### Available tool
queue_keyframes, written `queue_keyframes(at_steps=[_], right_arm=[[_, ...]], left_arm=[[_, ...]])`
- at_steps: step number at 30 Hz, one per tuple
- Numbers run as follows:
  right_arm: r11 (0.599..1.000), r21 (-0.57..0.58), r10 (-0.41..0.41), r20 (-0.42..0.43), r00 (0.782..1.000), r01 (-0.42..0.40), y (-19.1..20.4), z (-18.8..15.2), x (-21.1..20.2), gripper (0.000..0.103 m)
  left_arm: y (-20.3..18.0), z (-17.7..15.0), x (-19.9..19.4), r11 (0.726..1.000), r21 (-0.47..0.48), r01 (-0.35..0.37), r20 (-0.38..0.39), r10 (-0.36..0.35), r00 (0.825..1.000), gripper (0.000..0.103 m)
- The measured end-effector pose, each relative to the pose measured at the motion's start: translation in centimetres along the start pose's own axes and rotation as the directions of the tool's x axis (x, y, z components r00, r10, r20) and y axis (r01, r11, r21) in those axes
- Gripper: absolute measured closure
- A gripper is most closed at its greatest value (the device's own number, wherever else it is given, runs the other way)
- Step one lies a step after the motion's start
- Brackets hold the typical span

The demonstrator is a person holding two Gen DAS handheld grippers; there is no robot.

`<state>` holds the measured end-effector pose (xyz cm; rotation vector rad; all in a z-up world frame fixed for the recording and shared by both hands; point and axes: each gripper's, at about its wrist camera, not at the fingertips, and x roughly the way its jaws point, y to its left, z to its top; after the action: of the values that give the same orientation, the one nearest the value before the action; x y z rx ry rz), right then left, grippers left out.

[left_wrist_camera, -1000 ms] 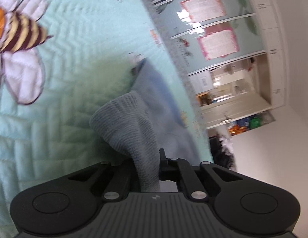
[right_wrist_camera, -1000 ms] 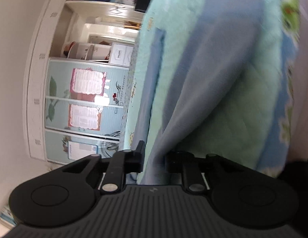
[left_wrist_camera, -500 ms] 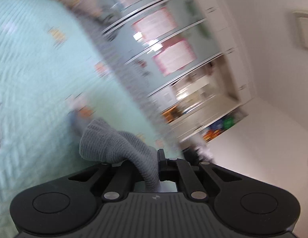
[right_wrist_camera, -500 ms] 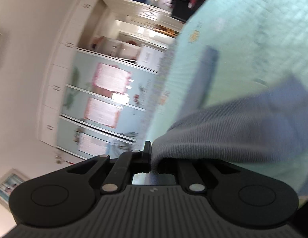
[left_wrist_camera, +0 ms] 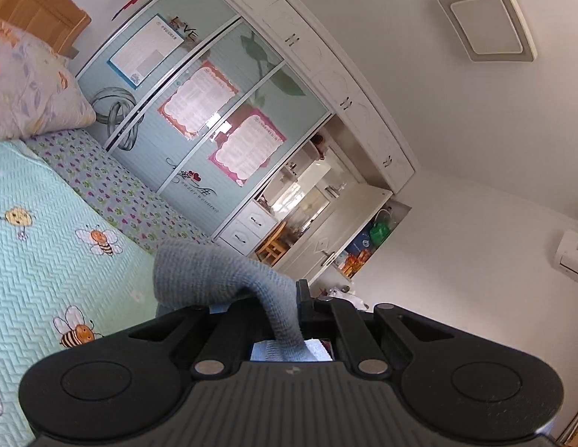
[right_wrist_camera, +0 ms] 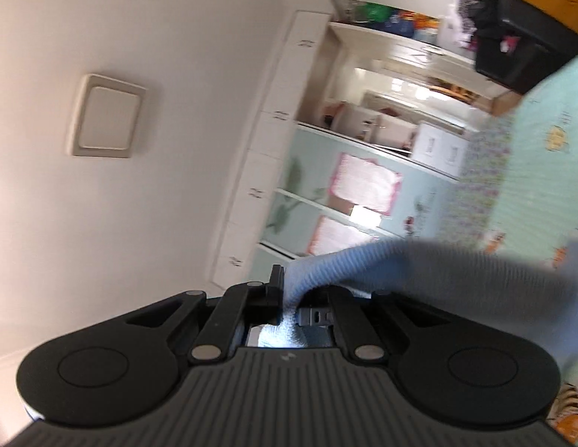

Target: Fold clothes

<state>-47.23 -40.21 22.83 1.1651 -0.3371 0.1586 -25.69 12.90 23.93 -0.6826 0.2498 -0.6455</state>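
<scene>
A grey-blue knitted garment (left_wrist_camera: 210, 272) is pinched in my left gripper (left_wrist_camera: 289, 316), which is shut on an edge of it; the cloth bulges out to the left over the jaws. In the right wrist view the same grey-blue garment (right_wrist_camera: 438, 268) runs from my right gripper (right_wrist_camera: 289, 305), shut on another edge, off to the right. Both grippers are held high above the bed with its mint-green quilt (left_wrist_camera: 39, 246) printed with bees. Most of the garment hangs below, out of view.
A flowered pillow (left_wrist_camera: 28, 85) and a wooden headboard (left_wrist_camera: 31, 3) lie at the bed's far end. A wardrobe with sliding doors (left_wrist_camera: 199, 119) and an open doorway (left_wrist_camera: 307, 201) stand beyond the bed. A black case (right_wrist_camera: 520, 56) sits past the bed's foot.
Both grippers have risen well above the quilt with the garment in them, so the wardrobe and ceiling now fill the views. The right jaws have closed fully on the cloth.
</scene>
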Motion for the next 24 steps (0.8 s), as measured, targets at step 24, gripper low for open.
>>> queue_keyframes(at_steps=[24], right_arm=[[0.993, 0.014, -0.116, -0.154, 0.981, 0.120, -2.5, -2.4, 4.8, 0.097]], left_arm=[[6.5, -3.7, -6.4, 0.986, -0.115, -0.124, 0.044, 0.130, 0.991, 0.098]])
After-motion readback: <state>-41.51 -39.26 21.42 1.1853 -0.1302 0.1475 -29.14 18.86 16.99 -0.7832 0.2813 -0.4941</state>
